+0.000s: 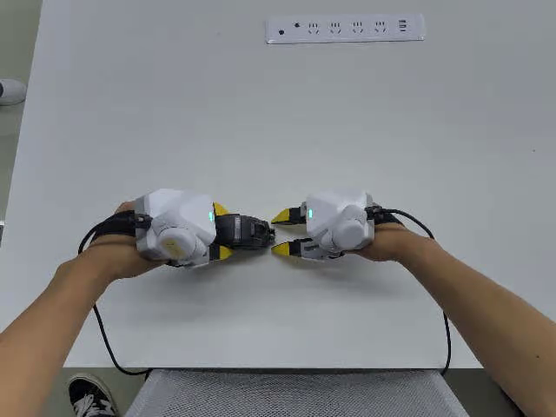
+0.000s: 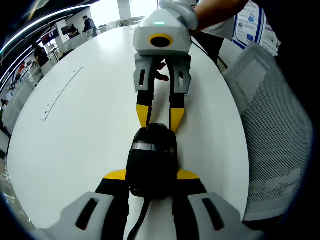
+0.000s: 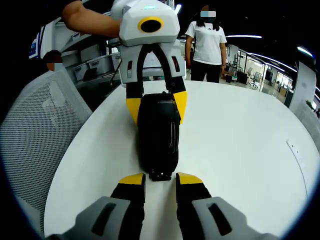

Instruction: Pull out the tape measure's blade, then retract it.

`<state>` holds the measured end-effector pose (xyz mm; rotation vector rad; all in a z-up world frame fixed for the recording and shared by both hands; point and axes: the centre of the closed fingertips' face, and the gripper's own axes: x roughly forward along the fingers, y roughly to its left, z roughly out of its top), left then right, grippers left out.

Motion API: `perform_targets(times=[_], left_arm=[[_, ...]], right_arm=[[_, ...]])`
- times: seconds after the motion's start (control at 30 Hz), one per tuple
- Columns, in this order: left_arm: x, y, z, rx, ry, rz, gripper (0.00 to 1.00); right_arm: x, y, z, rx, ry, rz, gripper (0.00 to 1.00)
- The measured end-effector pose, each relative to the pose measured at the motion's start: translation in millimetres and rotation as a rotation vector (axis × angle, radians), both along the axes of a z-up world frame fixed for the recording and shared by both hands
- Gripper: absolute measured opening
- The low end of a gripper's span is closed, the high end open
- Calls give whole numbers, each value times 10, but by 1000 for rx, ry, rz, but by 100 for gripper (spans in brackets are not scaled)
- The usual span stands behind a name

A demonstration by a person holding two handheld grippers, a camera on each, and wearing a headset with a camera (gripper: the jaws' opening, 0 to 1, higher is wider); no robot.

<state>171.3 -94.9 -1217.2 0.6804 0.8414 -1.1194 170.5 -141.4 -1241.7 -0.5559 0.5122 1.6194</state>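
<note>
Your left gripper [image 1: 222, 231] is clamped on the tape measure [image 1: 245, 233], well to your side of the power strip [image 1: 346, 28], likely anchoring its case while your right gripper [image 1: 280, 233], jaws parted, lines up on the blade tab [image 3: 160, 176]

Head view: high above, looking steeply down over near edge of surface [image 1: 261, 104]. Gripper views: low, close, facing each other along own jaws; all three share tape measure [image 2: 151, 160] at middle.
</note>
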Motion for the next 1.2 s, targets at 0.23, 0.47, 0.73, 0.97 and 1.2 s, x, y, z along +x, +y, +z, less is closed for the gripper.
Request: perform_targets(times=[0.23,0.47,0.73,0.97,1.2], left_arm=[[7,1,-2,-7,-2,1,28],[3,2,2,-13,-10,-4,28],[5,5,10,-16,-17,-2,28],[3,7,13,-21,-21,-7,28],[1,7,15,-21,-20,-5,28]], right_arm=[[7,10,-28,-10,-2,2,17],[19,4,-20,-5,-18,11,14],[13,5,-22,-12,-1,3,12],[12,5,-31,-15,13,2,11],[9,5,-26,-18,9,6,10]])
